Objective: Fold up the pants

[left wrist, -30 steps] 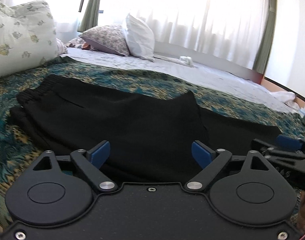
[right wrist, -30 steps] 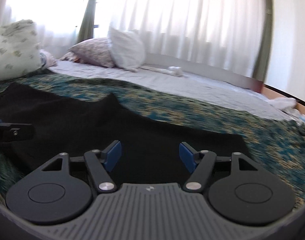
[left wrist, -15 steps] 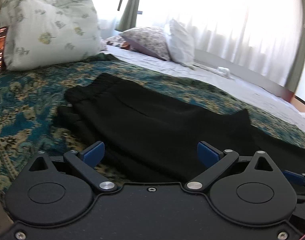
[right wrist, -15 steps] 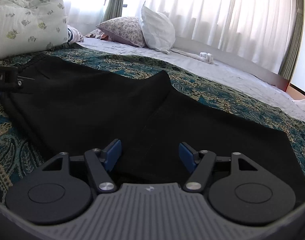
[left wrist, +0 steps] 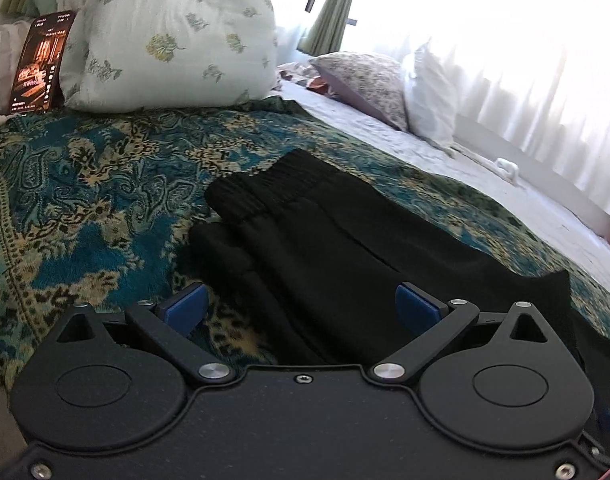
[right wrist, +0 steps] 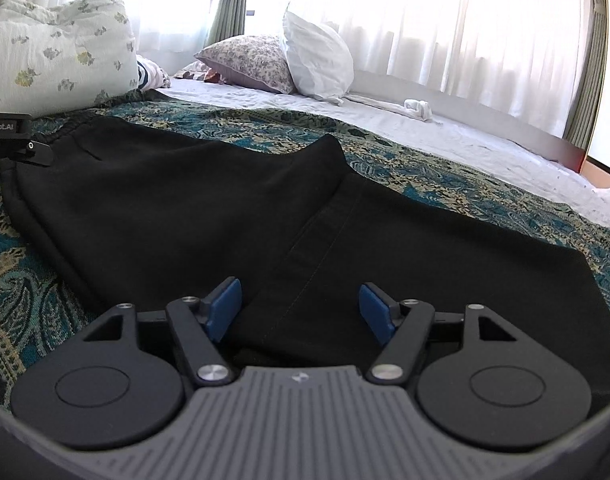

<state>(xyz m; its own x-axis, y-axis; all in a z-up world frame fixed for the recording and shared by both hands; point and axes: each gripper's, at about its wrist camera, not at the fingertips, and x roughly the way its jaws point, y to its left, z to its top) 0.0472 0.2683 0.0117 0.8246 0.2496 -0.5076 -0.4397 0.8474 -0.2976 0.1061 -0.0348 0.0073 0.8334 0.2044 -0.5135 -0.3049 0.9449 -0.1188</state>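
Black pants lie flat on a teal and gold patterned bedspread, folded lengthwise, with the elastic waistband at the left end. My left gripper is open and empty, low over the near edge of the pants near the waist. My right gripper is open and empty over the near edge of the pants around the crotch seam. Part of the left gripper's body shows at the left edge of the right wrist view.
A large floral duvet bundle and a dark booklet sit at the left end of the bed. Two pillows lie on the white sheet beyond. Curtains cover the window behind.
Both grippers have swung left along the pants: the left now faces the waistband end, the right now faces the crotch area. Both stayed open.
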